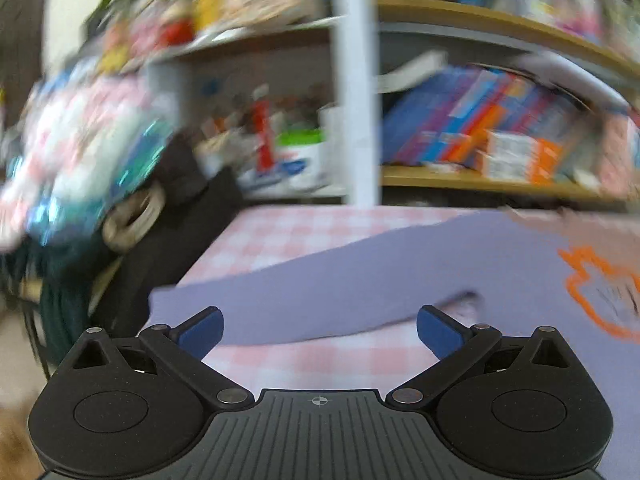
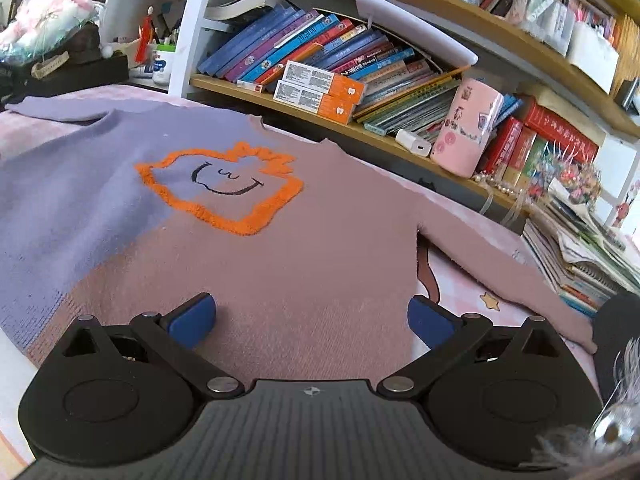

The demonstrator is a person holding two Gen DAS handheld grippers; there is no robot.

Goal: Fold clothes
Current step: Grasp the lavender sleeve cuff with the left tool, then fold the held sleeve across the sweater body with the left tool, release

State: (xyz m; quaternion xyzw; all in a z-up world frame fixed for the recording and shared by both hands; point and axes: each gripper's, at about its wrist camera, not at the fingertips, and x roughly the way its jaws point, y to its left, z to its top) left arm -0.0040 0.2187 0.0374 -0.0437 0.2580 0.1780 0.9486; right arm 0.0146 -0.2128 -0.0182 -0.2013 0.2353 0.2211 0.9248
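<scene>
Nearest the lens in the right wrist view sits the ribbed black housing of the right gripper [image 2: 311, 320], its two blue-padded fingers [image 2: 192, 320] spread wide with nothing between them, poised just over the lower part of the sweater [image 2: 248, 264]. The sweater is a soft knit lying flat and face up on a pink-and-white checked cloth [image 2: 460, 280] printed with a small yellow star [image 2: 490, 300]. Its knit is split in two colours, lilac on one half and dusty mauve on the other, and a fuzzy orange outline [image 2: 224, 184] of jagged, crown-topped shape frames a thin black stitched smile on the chest. One mauve sleeve [image 2: 500, 268] stretches out to the side towards a slumped stack of magazines [image 2: 580, 252]. In the left wrist view, heavily smeared by motion blur, the left gripper [image 1: 320, 330] is likewise wide open and empty, its blue pads [image 1: 202, 330] hanging over the lilac sleeve [image 1: 320, 284], which runs as a long flat band across the checked cloth. Beyond the garment in the right view rise wooden shelves [image 2: 304, 108] crammed with leaning books [image 2: 304, 40], two white-and-orange cartons [image 2: 320, 88], a small white charger block [image 2: 416, 144] and a glossy pink cylindrical holder [image 2: 468, 128] dotted with stickers. Far left, a fluffy pink plush [image 2: 48, 12] rests on dark bags.
</scene>
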